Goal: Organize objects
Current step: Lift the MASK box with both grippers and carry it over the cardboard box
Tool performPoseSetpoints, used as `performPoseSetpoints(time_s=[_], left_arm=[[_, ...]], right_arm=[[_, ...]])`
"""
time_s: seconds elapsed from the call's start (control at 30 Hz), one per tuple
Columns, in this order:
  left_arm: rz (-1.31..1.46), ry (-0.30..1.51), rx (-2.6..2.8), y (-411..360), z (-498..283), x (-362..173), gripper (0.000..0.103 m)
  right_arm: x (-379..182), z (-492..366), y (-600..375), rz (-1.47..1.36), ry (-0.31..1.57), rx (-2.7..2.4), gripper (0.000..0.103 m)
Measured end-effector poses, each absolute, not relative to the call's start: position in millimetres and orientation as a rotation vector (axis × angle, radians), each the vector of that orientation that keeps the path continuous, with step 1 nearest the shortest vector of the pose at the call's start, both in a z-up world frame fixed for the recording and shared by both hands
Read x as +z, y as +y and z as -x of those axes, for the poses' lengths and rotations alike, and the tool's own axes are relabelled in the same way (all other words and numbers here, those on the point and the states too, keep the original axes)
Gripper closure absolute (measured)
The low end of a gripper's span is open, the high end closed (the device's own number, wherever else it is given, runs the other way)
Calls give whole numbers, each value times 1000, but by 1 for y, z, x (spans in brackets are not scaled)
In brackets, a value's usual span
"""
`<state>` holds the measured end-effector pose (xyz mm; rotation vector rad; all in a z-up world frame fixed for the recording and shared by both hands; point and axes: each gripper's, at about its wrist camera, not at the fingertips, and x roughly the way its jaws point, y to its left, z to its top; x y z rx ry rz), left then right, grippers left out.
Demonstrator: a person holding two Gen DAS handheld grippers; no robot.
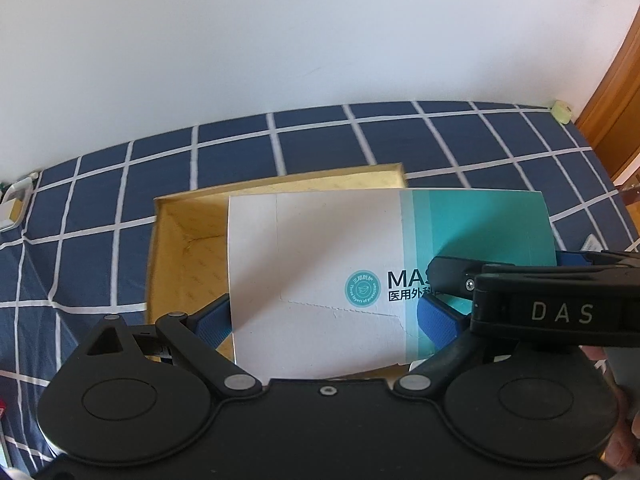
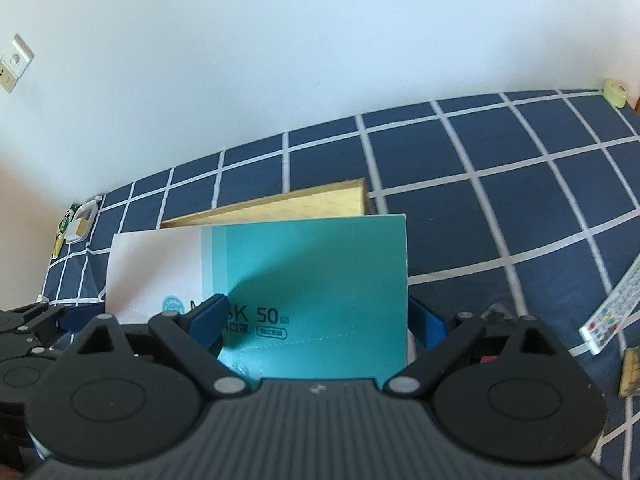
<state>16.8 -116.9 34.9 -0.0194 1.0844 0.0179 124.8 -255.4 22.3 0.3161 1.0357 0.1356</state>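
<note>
A white and teal mask box (image 1: 320,260) (image 2: 312,272) hangs lengthwise above an open yellow cardboard box (image 1: 180,248) (image 2: 328,204) on the bed. My two grippers stand side by side on it. The left gripper (image 1: 324,320) has its jaws wide, its left pad against the box's white end and its right finger lying over the box's top. The right gripper (image 2: 316,320) mirrors this, with its right pad at the teal end and its left finger across the printed face. The box is clamped between the two outer pads. Each view shows the other gripper's body at its edge.
A blue sheet with white checks (image 1: 360,140) covers the bed, against a white wall. A remote control (image 2: 612,312) and a brown item (image 2: 632,372) lie at the right. A white plug (image 1: 12,204) sits at the far left, a pale green thing (image 1: 562,112) at the far right corner.
</note>
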Motion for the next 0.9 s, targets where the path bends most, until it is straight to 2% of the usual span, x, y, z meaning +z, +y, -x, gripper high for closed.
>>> performPoseSetpoints(time_s=[0.5, 0.9], left_arm=[[80, 1124, 47, -47, -34, 11, 8], [125, 1207, 56, -18, -89, -40, 8]], right_arm=[[2, -162, -188, -289, 1075, 131, 8], [-45, -225, -172, -295, 1160, 100, 8]])
